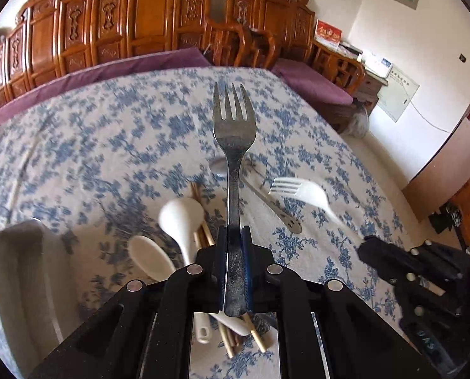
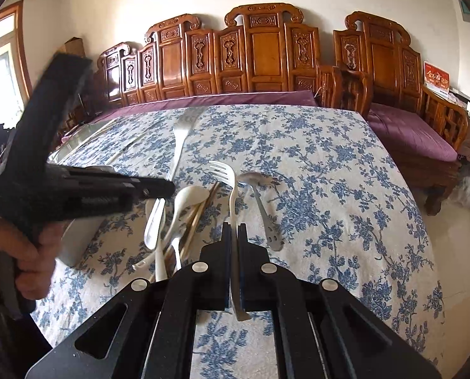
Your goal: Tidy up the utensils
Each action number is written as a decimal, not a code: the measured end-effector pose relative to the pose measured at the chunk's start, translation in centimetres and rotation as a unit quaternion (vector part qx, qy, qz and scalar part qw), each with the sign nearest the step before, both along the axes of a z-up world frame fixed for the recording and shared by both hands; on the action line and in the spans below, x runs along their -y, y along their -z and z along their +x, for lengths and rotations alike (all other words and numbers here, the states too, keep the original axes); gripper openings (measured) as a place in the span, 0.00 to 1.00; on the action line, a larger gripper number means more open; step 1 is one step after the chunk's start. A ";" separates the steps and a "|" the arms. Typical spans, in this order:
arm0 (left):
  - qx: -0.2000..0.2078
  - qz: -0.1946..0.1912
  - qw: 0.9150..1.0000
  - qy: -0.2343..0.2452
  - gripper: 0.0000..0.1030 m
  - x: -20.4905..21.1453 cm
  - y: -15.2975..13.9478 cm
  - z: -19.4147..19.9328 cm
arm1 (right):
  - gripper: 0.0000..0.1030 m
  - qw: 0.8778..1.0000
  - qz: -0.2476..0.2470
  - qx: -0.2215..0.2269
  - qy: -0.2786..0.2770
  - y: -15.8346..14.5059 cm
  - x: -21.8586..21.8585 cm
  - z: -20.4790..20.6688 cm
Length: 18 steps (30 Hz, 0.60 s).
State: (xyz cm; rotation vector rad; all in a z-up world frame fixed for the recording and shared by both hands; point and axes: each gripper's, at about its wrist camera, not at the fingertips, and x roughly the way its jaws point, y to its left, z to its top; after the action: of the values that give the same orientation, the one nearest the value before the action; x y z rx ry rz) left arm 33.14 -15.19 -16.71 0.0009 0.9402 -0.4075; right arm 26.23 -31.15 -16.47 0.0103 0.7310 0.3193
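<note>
My left gripper (image 1: pixel 234 232) is shut on the handle of a metal fork (image 1: pixel 233 126), held tines up above the table; it also shows in the right wrist view (image 2: pixel 181 132). My right gripper (image 2: pixel 234 229) is shut on a white plastic fork (image 2: pixel 227 173), which also shows in the left wrist view (image 1: pixel 298 188). On the blue floral tablecloth (image 2: pixel 314 173) lie white ceramic spoons (image 1: pixel 179 218), wooden chopsticks (image 1: pixel 206 230) and a metal spoon (image 2: pixel 261 202), in a loose pile under both grippers.
A pale rectangular container (image 1: pixel 23 271) stands at the table's left, also in the right wrist view (image 2: pixel 76 240). Carved wooden benches with purple cushions (image 2: pixel 408 132) line the wall behind the table. The table's right edge drops to the floor.
</note>
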 end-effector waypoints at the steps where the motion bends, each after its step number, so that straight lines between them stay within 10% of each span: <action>1: 0.003 0.001 1.000 -0.001 0.07 -0.4 -0.5 -0.2 | 0.05 1.000 0.001 0.000 0.000 -0.2 -0.3 0.0; 18: 0.017 0.033 0.998 -0.049 0.08 -12.2 -3.5 -3.8 | 0.05 0.999 0.000 0.008 -0.043 -2.2 -9.9 -1.0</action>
State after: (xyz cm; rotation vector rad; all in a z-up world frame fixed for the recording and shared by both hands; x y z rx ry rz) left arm 29.29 -3.02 -13.17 0.0222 0.9163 -0.2849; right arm 25.23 -21.27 -14.28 -0.0241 0.7170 0.4011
